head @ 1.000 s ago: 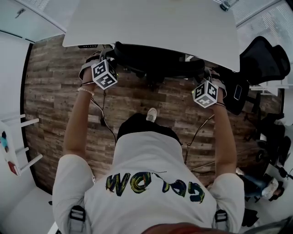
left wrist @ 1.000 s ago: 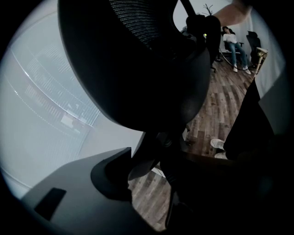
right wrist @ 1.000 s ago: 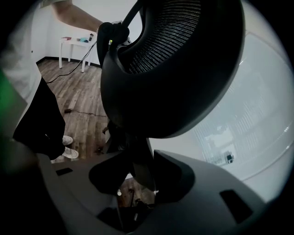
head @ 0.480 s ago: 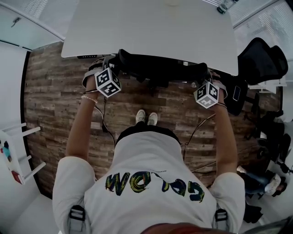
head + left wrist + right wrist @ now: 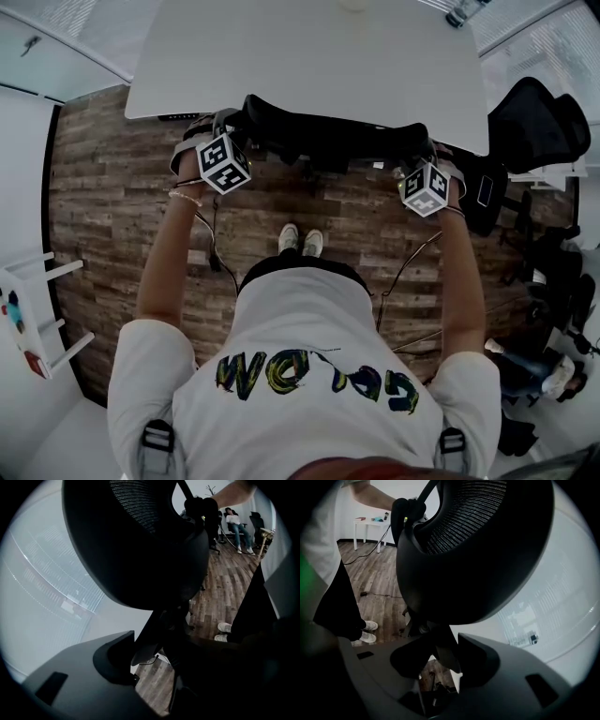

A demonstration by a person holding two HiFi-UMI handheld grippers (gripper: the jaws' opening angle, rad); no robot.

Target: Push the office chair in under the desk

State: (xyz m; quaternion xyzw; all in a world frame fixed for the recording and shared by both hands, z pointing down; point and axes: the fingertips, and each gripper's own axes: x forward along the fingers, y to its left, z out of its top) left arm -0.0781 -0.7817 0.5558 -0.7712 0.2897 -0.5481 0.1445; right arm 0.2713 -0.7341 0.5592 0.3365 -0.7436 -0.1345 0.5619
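Note:
The black office chair [image 5: 328, 131] stands with its seat under the white desk [image 5: 309, 56]; only its mesh back shows past the desk's near edge. My left gripper [image 5: 236, 127] is at the back's left end and my right gripper [image 5: 422, 155] at its right end. In the left gripper view the mesh back [image 5: 136, 541] fills the top, and the chair's dark frame fills the gap of the left gripper [image 5: 159, 648]. In the right gripper view a frame strut sits between the jaws of the right gripper [image 5: 440, 653], under the mesh back [image 5: 478, 550]. Both look closed on the chair's back.
A second black chair [image 5: 539, 122] stands at the desk's right corner among dark bags. A white side table [image 5: 28, 309] is at the left wall. A cable [image 5: 211, 239] trails over the wood floor beside my shoes [image 5: 300, 239]. A bottle [image 5: 461, 11] lies on the desk's far right.
Both grippers and the chair's back have moved forward towards the desk, and more of the chair is under it. My feet have come together behind the chair.

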